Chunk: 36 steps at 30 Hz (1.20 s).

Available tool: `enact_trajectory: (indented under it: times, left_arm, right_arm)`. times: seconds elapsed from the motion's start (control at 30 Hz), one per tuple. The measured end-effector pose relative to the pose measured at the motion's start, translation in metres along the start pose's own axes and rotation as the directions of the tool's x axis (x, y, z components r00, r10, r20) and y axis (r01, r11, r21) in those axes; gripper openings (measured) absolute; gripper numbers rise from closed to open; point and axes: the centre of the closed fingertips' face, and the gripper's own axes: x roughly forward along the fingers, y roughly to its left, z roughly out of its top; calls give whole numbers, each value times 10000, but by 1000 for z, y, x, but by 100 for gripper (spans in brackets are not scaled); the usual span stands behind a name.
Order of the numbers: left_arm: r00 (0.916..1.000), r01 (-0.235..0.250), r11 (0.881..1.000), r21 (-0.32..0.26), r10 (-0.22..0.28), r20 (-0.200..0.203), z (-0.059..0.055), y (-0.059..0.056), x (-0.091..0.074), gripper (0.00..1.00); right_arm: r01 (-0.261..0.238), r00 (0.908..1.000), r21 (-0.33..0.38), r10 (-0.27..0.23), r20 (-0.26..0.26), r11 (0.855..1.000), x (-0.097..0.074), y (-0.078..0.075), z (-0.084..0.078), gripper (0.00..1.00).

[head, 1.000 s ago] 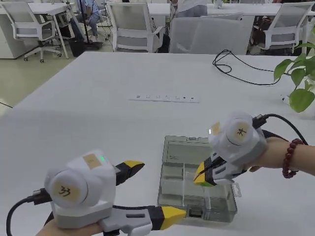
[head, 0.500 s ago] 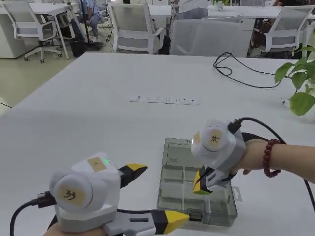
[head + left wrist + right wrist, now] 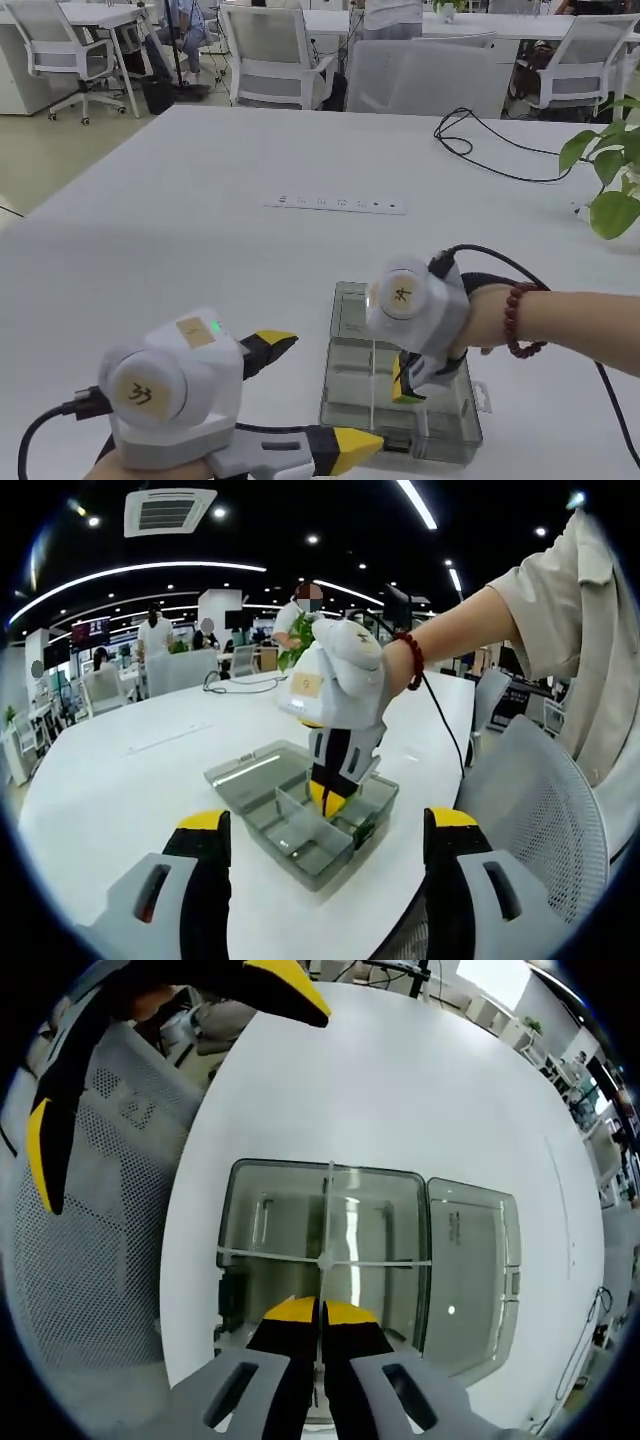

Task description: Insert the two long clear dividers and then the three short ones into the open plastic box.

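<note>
The clear plastic box (image 3: 333,392) lies open near the table's front edge, its lid (image 3: 352,312) flat behind it. My right gripper (image 3: 402,385) points down into the box. In the right gripper view it (image 3: 320,1310) is shut on a clear divider (image 3: 327,1210) that stands on edge and reaches the opposite wall. This divider meets another clear divider (image 3: 262,1258) at a right angle; that one also appears in the head view (image 3: 372,375). My left gripper (image 3: 318,393) hovers open and holding nothing to the left of the box. Its own view (image 3: 325,825) looks at the box (image 3: 262,810) and the right gripper (image 3: 328,798).
A flush socket strip (image 3: 335,201) sits in the middle of the white table. A black cable (image 3: 480,140) loops at the far right beside a green plant (image 3: 605,170). Office chairs (image 3: 275,55) stand behind the table. A grey mesh chair (image 3: 540,810) is close by.
My right gripper has moved left and down over the box and now points more steeply into it. The left gripper has stayed almost still and open.
</note>
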Motion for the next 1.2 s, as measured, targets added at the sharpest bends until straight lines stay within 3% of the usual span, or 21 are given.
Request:
enact_trajectory:
  times: [0.23, 0.6, 0.93, 1.2]
  left_arm:
    - [10000, 24, 10000, -32, -24, 61, 1, -1, 0, 80]
    - [10000, -69, 10000, 28, 69, -26, 1, 0, 0, 82]
    - [9999, -158, 9999, 67, 158, 15, 3, -1, -3, 85]
    - [9997, -226, 9997, 65, 225, 67, 5, 0, -3, 88]
  right_arm:
    - [6, 9999, 141, -5, -106, 9999, 0, 0, -1, 2]
    - [176, 9990, 127, -181, 403, 9998, -4, 0, 2, 3]
    - [161, 9922, 371, -205, 1231, 9992, -18, 5, 14, 18]
    - [168, 9842, 704, -289, 1746, 9974, -33, 8, 13, 29]
